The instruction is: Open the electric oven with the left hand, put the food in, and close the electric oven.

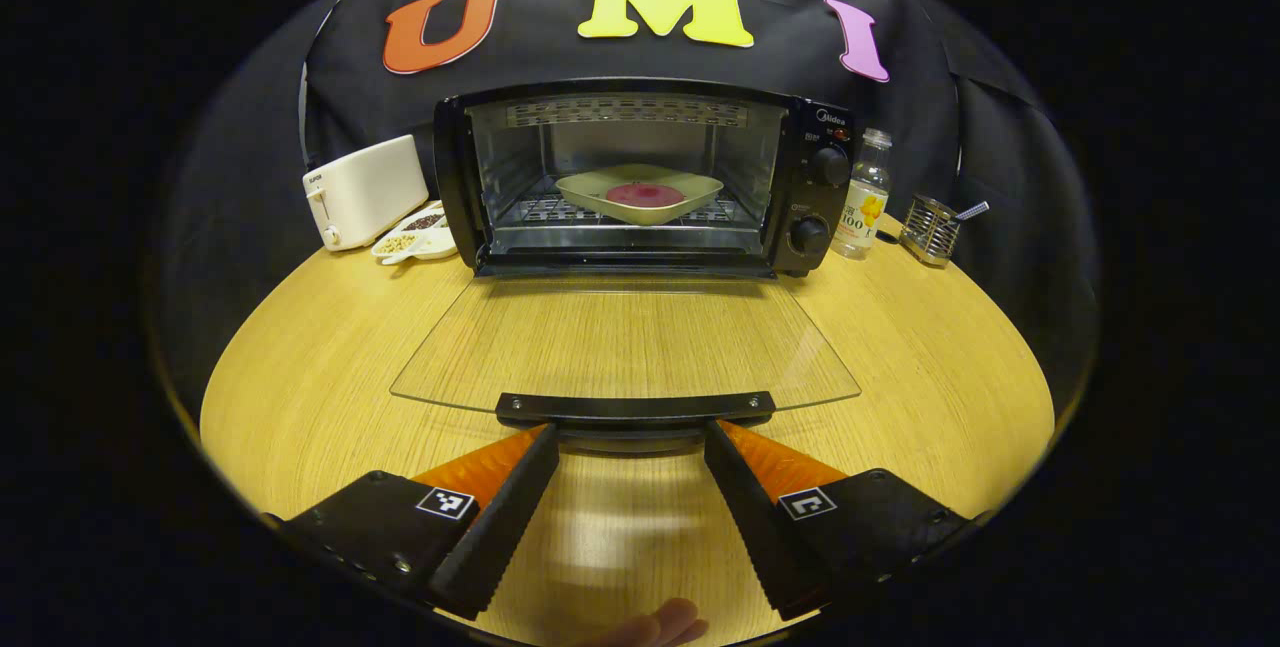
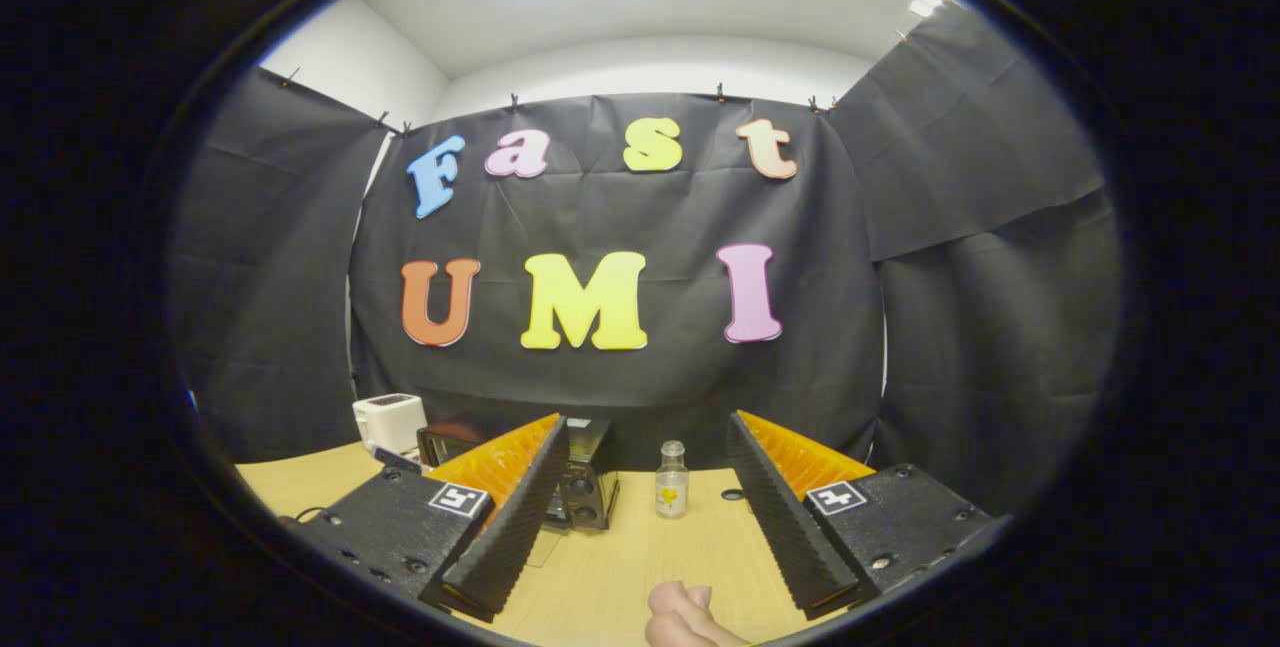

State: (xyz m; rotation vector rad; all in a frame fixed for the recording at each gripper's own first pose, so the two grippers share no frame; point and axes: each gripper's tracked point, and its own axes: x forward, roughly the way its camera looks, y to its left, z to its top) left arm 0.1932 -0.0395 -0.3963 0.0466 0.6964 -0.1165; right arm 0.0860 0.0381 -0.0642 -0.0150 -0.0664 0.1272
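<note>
Left tongs (image 1: 632,447) sit wide open right at the door handle (image 1: 635,409), gripping nothing; right tongs (image 2: 648,487) gape empty too. Dish of food (image 1: 640,195) is already on the oven (image 1: 640,177) rack. Glass door's fragile, so lift by the stiff handle

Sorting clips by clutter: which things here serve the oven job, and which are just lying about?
Job: oven, its open glass door, dish of food on the rack, left hand-held gripper.
Lying about: toaster, bottle, wire holder, snack tray.
</note>
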